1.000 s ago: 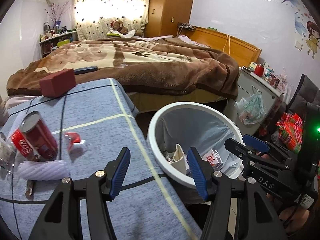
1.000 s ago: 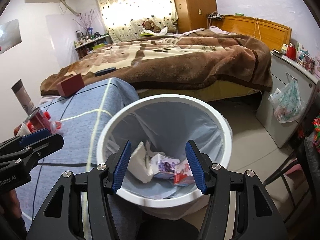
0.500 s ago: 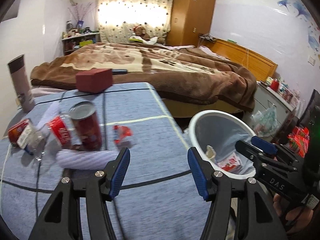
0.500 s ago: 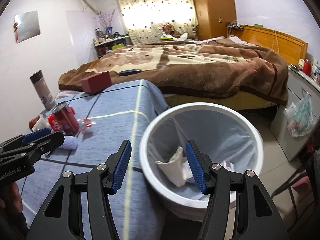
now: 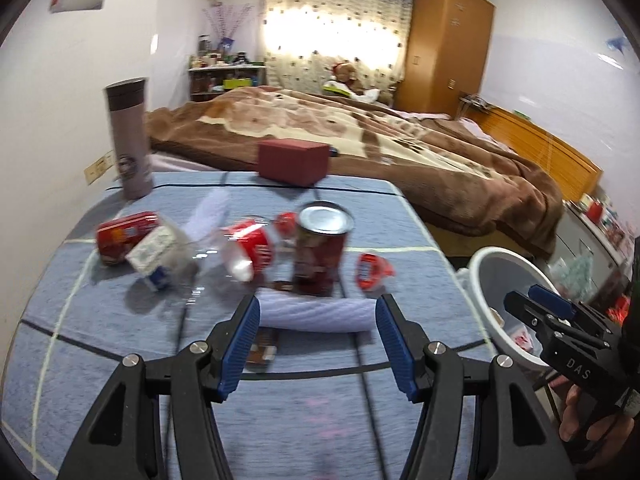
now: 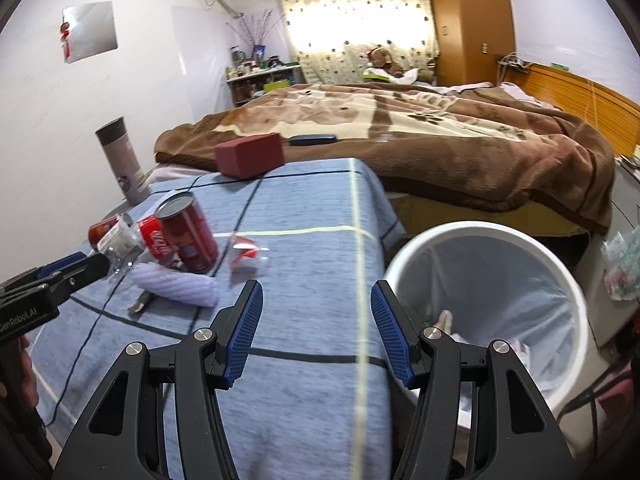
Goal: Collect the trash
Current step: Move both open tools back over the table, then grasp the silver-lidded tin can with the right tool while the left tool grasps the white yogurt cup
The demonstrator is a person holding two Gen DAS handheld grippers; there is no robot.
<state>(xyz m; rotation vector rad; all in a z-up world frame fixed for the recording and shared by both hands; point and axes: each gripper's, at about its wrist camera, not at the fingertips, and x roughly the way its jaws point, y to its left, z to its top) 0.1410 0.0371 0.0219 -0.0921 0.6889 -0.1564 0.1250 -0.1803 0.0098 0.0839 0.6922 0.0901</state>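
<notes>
A cluster of trash is lying on the blue-grey striped tablecloth point(image 5: 120, 332) in the middle of the left wrist view. A dark red upright tin can point(image 5: 320, 250) is standing at its centre, and a pale lilac ribbed roll of paper point(image 5: 314, 314) is lying crosswise just below it. A crushed clear plastic bottle with a red label point(image 5: 244, 250) is lying to the left of the can, beside a small white and blue carton point(image 5: 154, 254) and a red can lying on its side point(image 5: 120, 234). A small red and white wrapper point(image 5: 372, 270) is sitting just right of the upright can. A flat brown wrapper point(image 5: 262, 346) is peeking out under the roll.

The left gripper point(image 5: 316, 338) is hovering low in the frame with its blue-padded jaws standing apart, the roll showing in the gap beyond them, nothing clamped. The right gripper point(image 6: 316, 332) is sitting at the bottom of the right wrist view, jaws likewise apart and empty, over the cloth's pale stripe.

A white round plastic bin lined with a clear bag point(image 6: 560, 276) is standing at the lower right of that view, just beside the table edge, already holding some scraps. Towards the upper left, a grey cylindrical flask point(image 5: 130, 140) and a maroon rectangular box point(image 5: 294, 162) are standing at the table's far end. A bed with a brown patterned blanket point(image 5: 400, 136) is filling the background.
</notes>
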